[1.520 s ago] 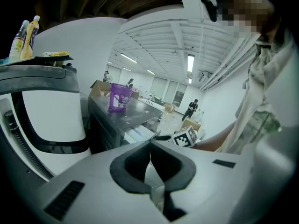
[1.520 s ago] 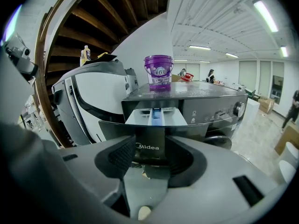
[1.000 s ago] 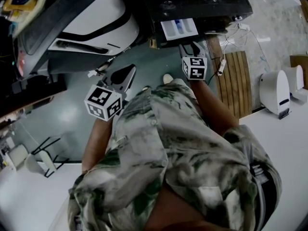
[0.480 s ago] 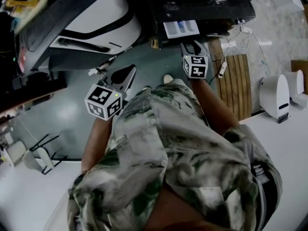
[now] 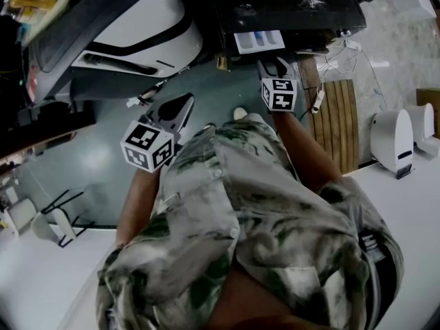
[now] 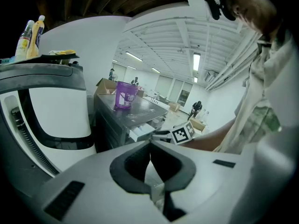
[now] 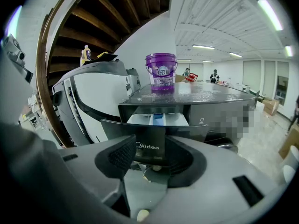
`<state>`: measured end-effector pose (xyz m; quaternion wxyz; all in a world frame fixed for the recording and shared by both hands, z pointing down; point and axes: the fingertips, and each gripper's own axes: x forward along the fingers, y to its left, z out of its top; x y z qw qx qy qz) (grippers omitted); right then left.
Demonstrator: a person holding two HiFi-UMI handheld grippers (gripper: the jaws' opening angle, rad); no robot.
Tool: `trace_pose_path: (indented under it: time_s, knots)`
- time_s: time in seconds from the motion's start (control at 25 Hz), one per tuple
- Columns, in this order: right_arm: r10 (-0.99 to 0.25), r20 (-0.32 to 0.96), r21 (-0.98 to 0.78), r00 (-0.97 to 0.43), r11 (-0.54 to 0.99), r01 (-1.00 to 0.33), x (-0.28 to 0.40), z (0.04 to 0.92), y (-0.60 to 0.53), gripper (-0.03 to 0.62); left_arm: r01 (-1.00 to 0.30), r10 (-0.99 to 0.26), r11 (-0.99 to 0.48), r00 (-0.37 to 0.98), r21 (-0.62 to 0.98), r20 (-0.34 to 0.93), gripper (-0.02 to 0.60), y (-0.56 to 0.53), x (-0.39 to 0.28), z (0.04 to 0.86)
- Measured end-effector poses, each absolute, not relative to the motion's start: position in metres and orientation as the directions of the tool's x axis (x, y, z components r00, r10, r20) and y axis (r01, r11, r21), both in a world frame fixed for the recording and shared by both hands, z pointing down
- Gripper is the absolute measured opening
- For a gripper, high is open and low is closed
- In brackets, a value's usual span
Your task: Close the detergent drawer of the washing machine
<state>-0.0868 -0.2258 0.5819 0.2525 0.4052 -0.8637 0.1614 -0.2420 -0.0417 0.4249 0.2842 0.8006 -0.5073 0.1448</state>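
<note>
The dark washing machine [image 5: 289,9] stands at the top of the head view. Its white detergent drawer [image 5: 259,41], with a blue compartment, sticks partly out. My right gripper [image 5: 273,66] is open, and its fingertips are right at the drawer's dark front panel. In the right gripper view the drawer's front panel [image 7: 147,146], marked Midea, fills the gap of the right gripper [image 7: 149,143]; the white drawer tray [image 7: 156,119] shows behind it. My left gripper [image 5: 184,104] hangs over the floor left of the machine, shut and empty. The left gripper [image 6: 150,143] shows its tips touching.
A purple bucket [image 7: 161,73] stands on top of the washing machine. A large white-and-grey appliance [image 5: 137,26] stands to the left with bottles [image 6: 30,36] on it. A slatted wooden board [image 5: 337,122], loose cables [image 5: 344,50] and white devices [image 5: 393,133] lie to the right.
The drawer has slid a little way into the machine, with my right gripper following it. The left gripper has stayed put.
</note>
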Motion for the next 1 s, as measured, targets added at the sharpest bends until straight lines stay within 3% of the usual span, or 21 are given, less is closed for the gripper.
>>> trace_pose_path:
  time_s: [1.0]
  knots:
    - [-0.617, 0.553, -0.076, -0.56, 0.632, -0.771, -0.097, 0.582, -0.244, 0.207, -0.905, -0.745, -0.293, 0.418, 0.309, 0.52, 0.025, -0.047, -0.246, 0.425]
